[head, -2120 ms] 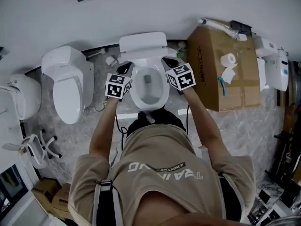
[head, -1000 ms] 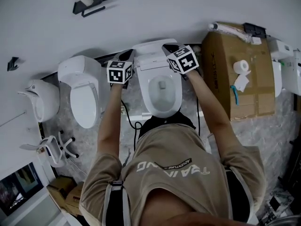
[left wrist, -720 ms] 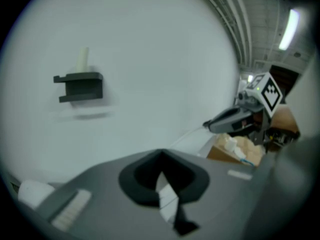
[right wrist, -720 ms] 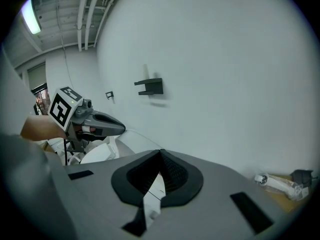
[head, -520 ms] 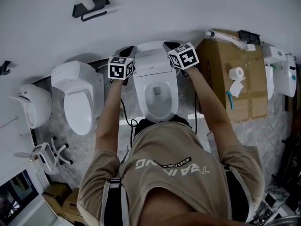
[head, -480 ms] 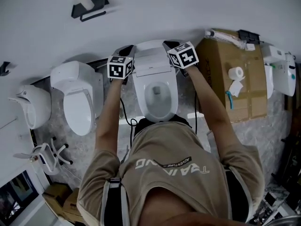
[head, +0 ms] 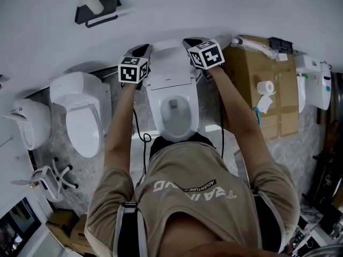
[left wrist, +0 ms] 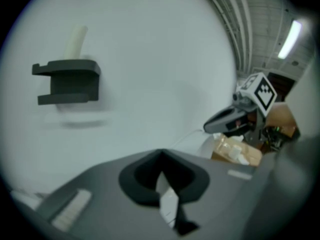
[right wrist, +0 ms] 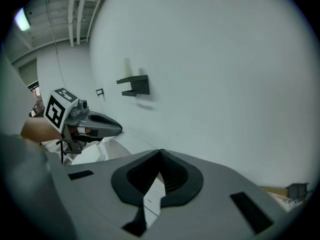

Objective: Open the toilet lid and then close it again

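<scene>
The white toilet (head: 172, 114) stands in the middle of the head view with its bowl showing. Its lid (head: 169, 63) is raised against the white wall. My left gripper (head: 141, 51) is at the lid's upper left corner and my right gripper (head: 192, 42) at its upper right corner. In the left gripper view the jaws (left wrist: 160, 156) meet at their tips, with only a white sliver behind them; the right gripper (left wrist: 232, 119) shows across the lid. The right gripper view shows the same closed jaws (right wrist: 161, 156), with the left gripper (right wrist: 92, 124) opposite. Whether either touches the lid I cannot tell.
A second toilet (head: 80, 111) with its lid down stands to the left, and another white fixture (head: 24, 122) further left. A cardboard box (head: 268, 106) with a paper roll (head: 263, 87) stands to the right. A black shelf (head: 96, 9) hangs on the wall.
Both grippers have moved from beside the bowl up to the top corners of the lid, close to the wall. The lid now stands more upright.
</scene>
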Motion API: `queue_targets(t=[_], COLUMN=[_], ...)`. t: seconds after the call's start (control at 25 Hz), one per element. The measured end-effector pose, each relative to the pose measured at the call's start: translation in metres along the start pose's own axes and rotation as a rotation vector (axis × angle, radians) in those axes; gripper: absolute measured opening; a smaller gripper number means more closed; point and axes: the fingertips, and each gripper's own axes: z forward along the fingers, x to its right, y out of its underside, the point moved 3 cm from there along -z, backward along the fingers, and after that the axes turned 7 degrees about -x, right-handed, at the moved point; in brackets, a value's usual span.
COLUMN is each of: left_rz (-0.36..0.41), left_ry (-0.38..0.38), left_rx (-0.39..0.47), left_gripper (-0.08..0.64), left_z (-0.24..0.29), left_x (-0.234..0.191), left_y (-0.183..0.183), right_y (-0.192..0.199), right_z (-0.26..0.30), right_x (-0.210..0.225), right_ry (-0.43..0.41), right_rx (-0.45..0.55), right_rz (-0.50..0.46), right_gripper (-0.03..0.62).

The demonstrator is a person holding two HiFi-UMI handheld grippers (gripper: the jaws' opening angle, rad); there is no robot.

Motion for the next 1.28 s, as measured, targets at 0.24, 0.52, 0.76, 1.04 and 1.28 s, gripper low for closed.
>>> queue_targets(t=[0.24, 0.52, 0.76, 1.04, 1.28], left_rz=[0.020, 0.015, -0.001, -0.002, -0.011], left_ry=[-0.007, -0.013, -0.014, -0.018, -0.020], left_rx=[-0.015, -0.020, -0.012, -0.005, 0.010], left_gripper=[0.002, 0.002, 0.003, 0.003, 0.002], left_z=[0.013, 0.024, 0.027, 0.023, 0.021], left_x=[-0.011, -0.022, -0.024, -0.021, -0.019], left_y=[-0.008, -0.014, -0.016, -0.015, -0.013], right_y=[-0.015, -0.025, -0.032, -0.035, -0.040], right_z=[0.016, 0.028, 0.034, 0.039, 0.045], right_x=[0.009, 0.018, 0.024, 0.040, 0.040], right_ry=[-0.004, -0.010, 0.003, 0.032, -0.066], right_rx=[-0.012, -0.016, -0.056, -0.047, -0.109], right_rz=[-0.020, -0.012, -0.082, -0.064, -0.039], right_gripper=[0.013, 0.014, 0.014, 0.014, 0.012])
